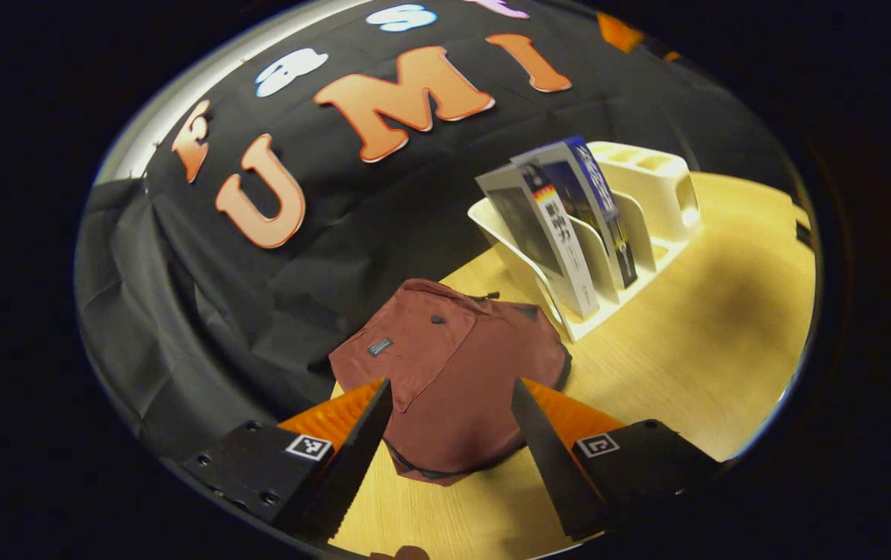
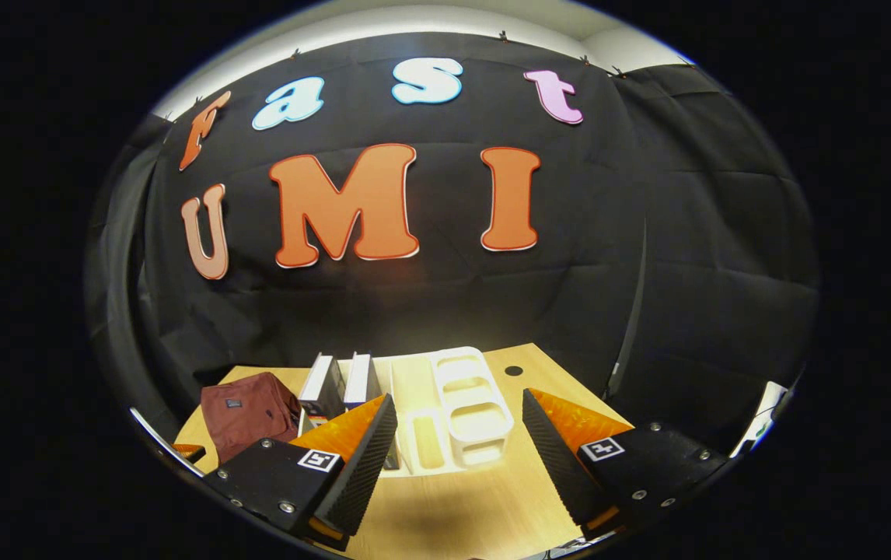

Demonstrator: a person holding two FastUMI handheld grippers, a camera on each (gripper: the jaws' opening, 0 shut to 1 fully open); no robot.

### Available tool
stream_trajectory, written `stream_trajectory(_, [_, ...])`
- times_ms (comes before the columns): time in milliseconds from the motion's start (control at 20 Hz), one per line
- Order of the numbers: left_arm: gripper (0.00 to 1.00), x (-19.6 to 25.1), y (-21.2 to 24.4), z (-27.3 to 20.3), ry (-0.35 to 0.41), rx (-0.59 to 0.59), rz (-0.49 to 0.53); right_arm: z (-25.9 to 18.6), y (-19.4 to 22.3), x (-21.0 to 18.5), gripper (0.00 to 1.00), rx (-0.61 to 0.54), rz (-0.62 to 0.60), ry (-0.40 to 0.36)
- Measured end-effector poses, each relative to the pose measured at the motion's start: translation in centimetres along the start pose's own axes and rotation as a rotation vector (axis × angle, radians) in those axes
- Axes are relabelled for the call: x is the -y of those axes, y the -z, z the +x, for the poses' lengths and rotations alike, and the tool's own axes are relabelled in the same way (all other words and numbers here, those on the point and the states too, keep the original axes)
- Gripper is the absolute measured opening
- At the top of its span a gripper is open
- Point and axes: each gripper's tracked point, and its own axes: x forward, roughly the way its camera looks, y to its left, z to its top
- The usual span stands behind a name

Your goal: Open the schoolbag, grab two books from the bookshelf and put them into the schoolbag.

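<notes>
Left claw point(image 1: 452, 459) spread over closed schoolbag point(image 1: 453, 373); right claw point(image 2: 457, 459) spread before bookshelf point(image 2: 453, 420), two books point(image 2: 340, 385).

**A staged recording booth, set up as a study desk**

Black cloth point(image 2: 686, 257), creased and clipped up along its top edge, walls in a pale wooden desk point(image 2: 461, 498). A white desktop bookshelf point(image 1: 648, 210) holding two books point(image 1: 562, 225) and a maroon schoolbag point(image 1: 461, 373) dress it as a study corner, not a real room.
</notes>
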Motion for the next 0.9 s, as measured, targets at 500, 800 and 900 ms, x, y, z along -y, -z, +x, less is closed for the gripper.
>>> stream_trajectory(500, [0.98,4.8,3.4,5.6,0.084,-0.139,0.130,0.8,2.4,4.4,0.96,-0.082,0.040,0.065])
stream_trajectory(800, [0.98,3.1,2.6,6.4,0.078,-0.166,0.119,1.7,3.0,3.7,0.96,-0.103,0.050,0.050])
stream_trajectory(900, [0.98,1.7,1.7,6.0,0.067,-0.152,0.100,1.9,3.1,3.0,0.97,-0.102,0.042,0.039])
